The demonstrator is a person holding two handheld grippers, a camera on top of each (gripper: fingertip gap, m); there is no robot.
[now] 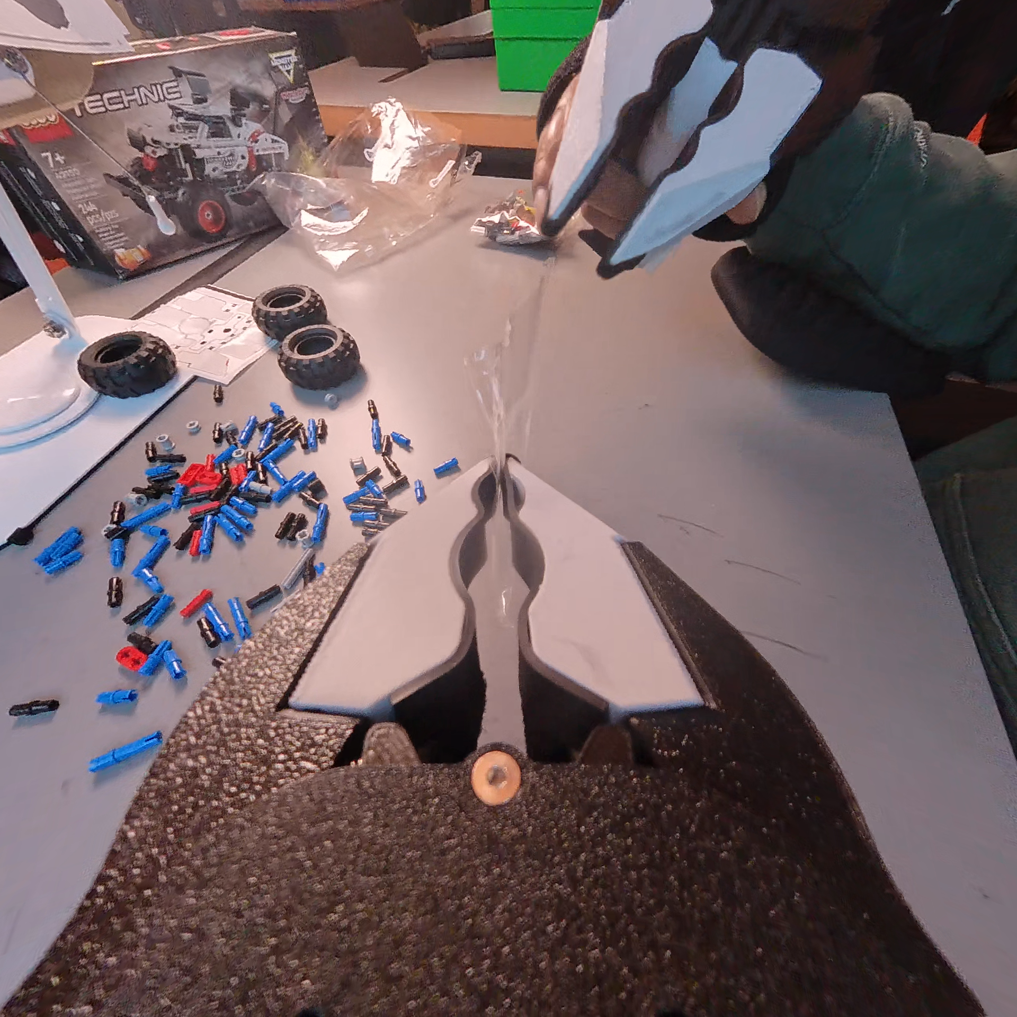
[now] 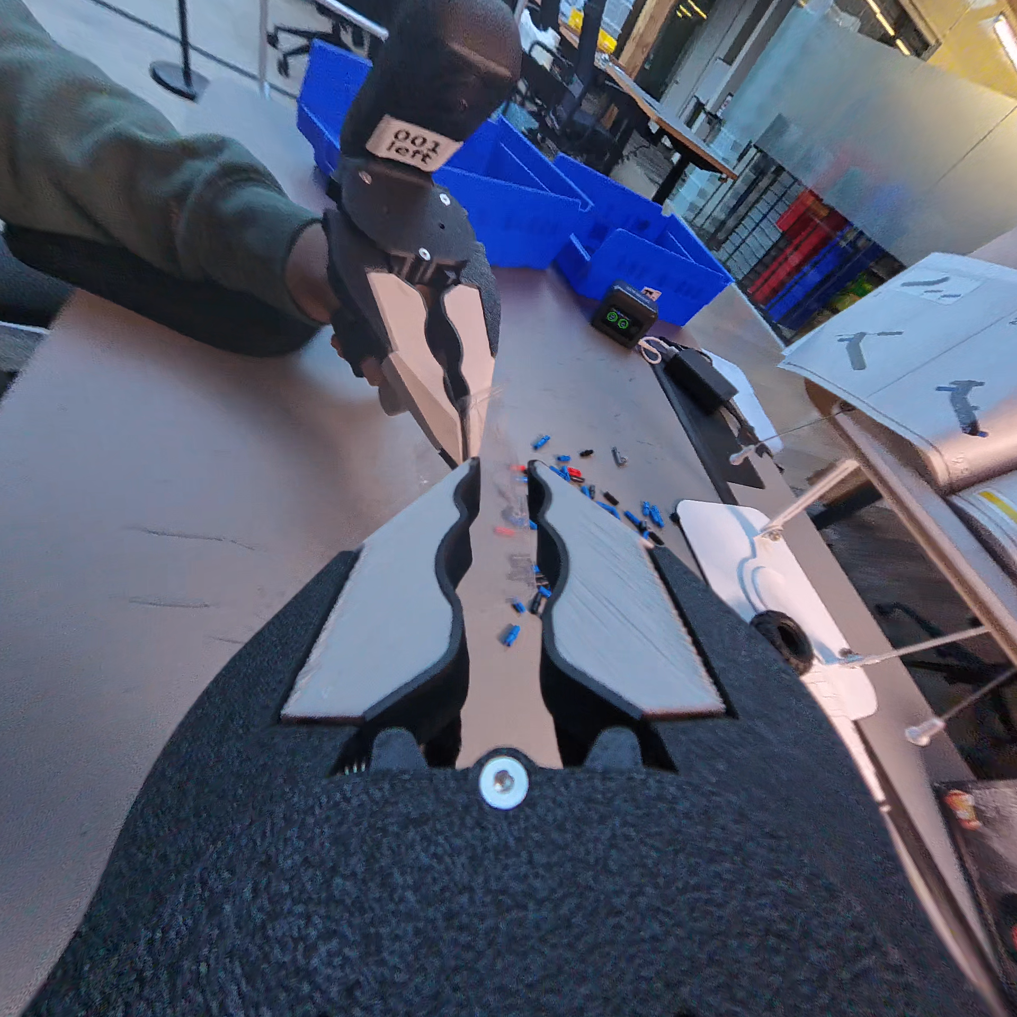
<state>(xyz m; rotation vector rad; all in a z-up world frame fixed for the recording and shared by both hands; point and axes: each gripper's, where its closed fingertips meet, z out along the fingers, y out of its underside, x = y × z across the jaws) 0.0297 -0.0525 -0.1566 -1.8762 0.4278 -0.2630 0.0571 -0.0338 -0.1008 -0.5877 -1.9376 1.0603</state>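
I am pinching a clear plastic strip (image 1: 498, 407) in the left gripper (image 1: 502, 468), tips pressed together; right gripper (image 2: 502, 468) is hanging spread (nothing held) over scattered pins (image 1: 220, 512).

Clear, glossy plastic film (image 1: 498, 407) is pinched in the left gripper (image 1: 502, 468), whose body is rough, grainy black plastic. The grey bench (image 1: 688, 440) is smooth and matt. Knobbly black rubber tyres (image 1: 318, 355).

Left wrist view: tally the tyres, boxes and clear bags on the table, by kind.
Black tyres: 3
Printed toy box: 1
Clear plastic bags: 2, one crumpled by the box, one pinched in the left tool
Total: 6
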